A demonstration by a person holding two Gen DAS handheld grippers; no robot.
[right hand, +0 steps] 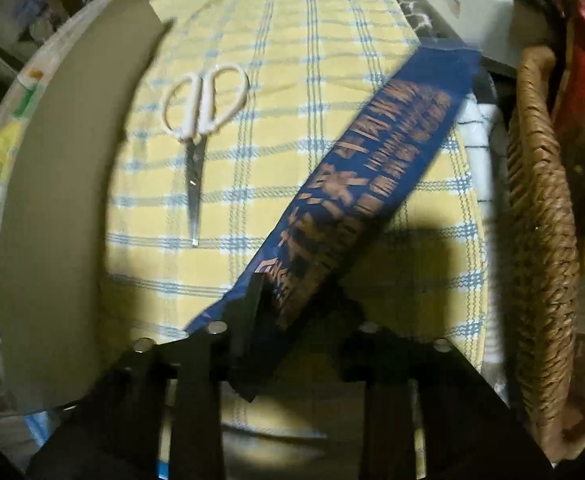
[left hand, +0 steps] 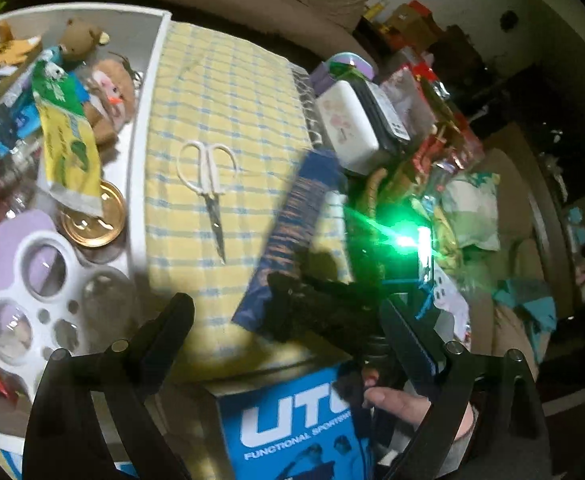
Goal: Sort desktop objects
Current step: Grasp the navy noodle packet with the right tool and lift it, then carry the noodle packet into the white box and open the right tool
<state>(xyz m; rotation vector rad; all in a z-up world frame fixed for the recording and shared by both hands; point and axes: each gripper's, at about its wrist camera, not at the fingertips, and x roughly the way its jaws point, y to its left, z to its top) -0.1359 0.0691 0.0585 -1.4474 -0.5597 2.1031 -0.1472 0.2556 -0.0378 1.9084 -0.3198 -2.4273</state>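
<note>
Right claw (right hand: 288, 320) is closed down on the near end of the blue packet (right hand: 356, 184); the jaws pinch its lower corner and the rest runs up diagonally over the yellow checked cloth (right hand: 292, 60) toward the woven basket (right hand: 540, 200). Left claw (left hand: 288, 320) hangs wide open above the cloth, nothing between its fingers. Judgement: step in hand is lifting the packet off the worktop to sort it. To do it well, lift straight up first so the far end clears the basket rim and the white box (left hand: 348, 128), then swing across; the grip is on one end only, so the long flat packet will likely droop or pivot, and a slow carry helps. Keep clear of the white-handled scissors (right hand: 200, 128) lying just left of it, apart, blades pointing toward the camera. The white tray (left hand: 148, 92) on the left, already holding plush toys, a green-yellow wrapper and a gold lid, looks like a possible destination, though which bin is meant cannot be told. The packet itself: long, narrow, flat, dark blue with orange-gold lettering, slightly blurred, seemingly thin card or foil.
</note>
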